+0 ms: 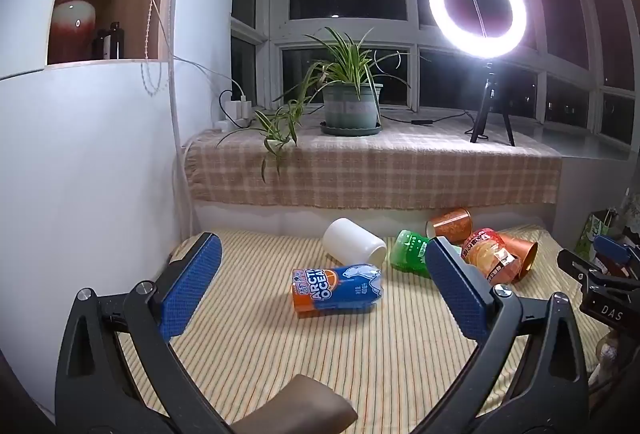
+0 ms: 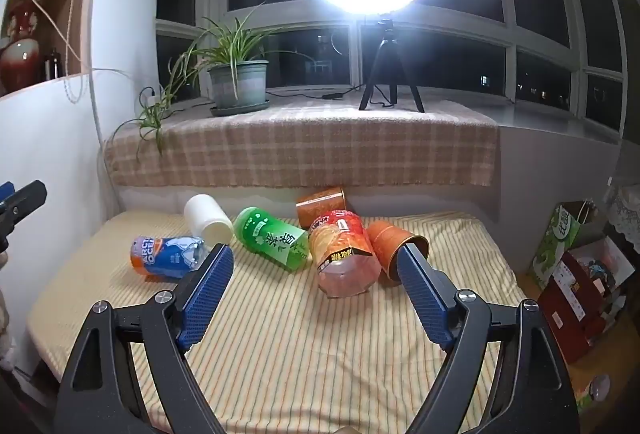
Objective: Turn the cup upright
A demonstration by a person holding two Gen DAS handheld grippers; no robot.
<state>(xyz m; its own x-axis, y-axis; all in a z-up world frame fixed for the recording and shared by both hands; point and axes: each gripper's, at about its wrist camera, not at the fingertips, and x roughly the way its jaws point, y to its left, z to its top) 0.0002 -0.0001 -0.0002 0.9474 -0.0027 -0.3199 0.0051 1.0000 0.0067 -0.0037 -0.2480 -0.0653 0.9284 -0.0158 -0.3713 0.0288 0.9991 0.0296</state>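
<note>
I see both hand-held grippers, left [image 1: 322, 266] and right [image 2: 316, 272], released above six cups lying toppled on the striped mat [image 2: 300, 346].

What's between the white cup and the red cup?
The green cup, lying on its side between the white cup and the red cup; clearest in right wrist view.

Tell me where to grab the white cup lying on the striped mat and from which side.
Grip the white cup across its round side wall near the middle, coming down from above with the open left gripper. It lies on its side, mouth toward the near right, so its curved body is exposed on top; the green cup crowds its right.
</note>
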